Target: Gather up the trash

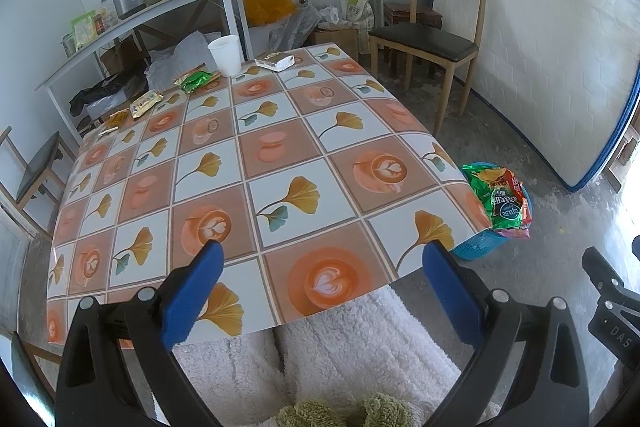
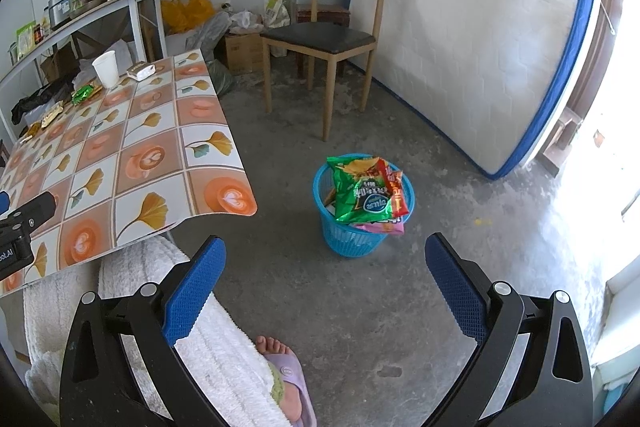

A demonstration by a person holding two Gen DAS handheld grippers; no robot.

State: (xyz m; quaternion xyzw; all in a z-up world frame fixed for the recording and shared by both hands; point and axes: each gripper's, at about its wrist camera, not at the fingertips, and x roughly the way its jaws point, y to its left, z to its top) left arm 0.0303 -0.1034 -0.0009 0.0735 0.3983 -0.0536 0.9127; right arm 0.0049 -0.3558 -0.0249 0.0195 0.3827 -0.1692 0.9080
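Note:
A blue basket (image 2: 352, 243) stands on the concrete floor to the right of the table, stuffed with green and red snack bags (image 2: 360, 195); it also shows as the basket (image 1: 480, 247) past the table's right corner. At the table's far edge lie a white paper cup (image 1: 226, 55), a white packet (image 1: 276, 61), a green wrapper (image 1: 194, 81), a yellow wrapper (image 1: 146, 103) and a small orange wrapper (image 1: 117, 119). My left gripper (image 1: 320, 287) hangs open over the table's near edge, empty. My right gripper (image 2: 324, 287) is open and empty above the floor, short of the basket.
The table (image 1: 280, 155) has a tiled-pattern cloth. A wooden chair (image 2: 324, 39) stands beyond the basket, a mattress (image 2: 480, 47) leans on the right wall, a cluttered shelf (image 1: 140, 11) sits behind the table. The person's white-robed legs (image 1: 320, 355) and slippered foot (image 2: 288, 379) are below.

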